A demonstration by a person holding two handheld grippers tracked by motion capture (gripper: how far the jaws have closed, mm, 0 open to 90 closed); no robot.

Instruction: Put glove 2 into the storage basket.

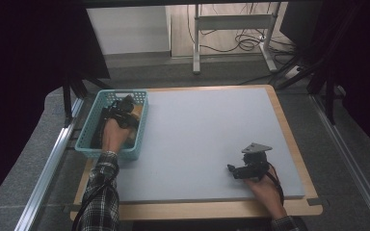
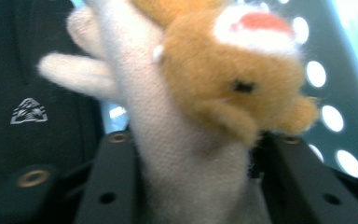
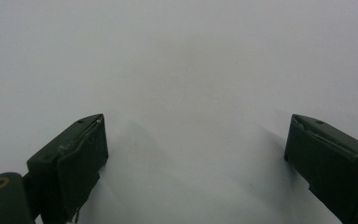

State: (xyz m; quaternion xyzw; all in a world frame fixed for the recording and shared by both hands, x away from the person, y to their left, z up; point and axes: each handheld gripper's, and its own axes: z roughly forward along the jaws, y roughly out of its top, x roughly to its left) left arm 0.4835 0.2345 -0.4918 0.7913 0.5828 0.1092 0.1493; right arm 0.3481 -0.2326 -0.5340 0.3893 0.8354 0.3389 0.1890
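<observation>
Left gripper sits inside the basket, jaws part-open around the plush toy. Right gripper rests on the mat, jaws wide, empty.

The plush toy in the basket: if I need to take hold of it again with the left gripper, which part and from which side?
Judging by its pose, grip the plush toy by its pale cloth body, which stands between the left gripper jaws in that gripper's view. That part is narrow and soft; the tan head above is bulkier. Come from above, since the turquoise basket walls close off the sides.
</observation>
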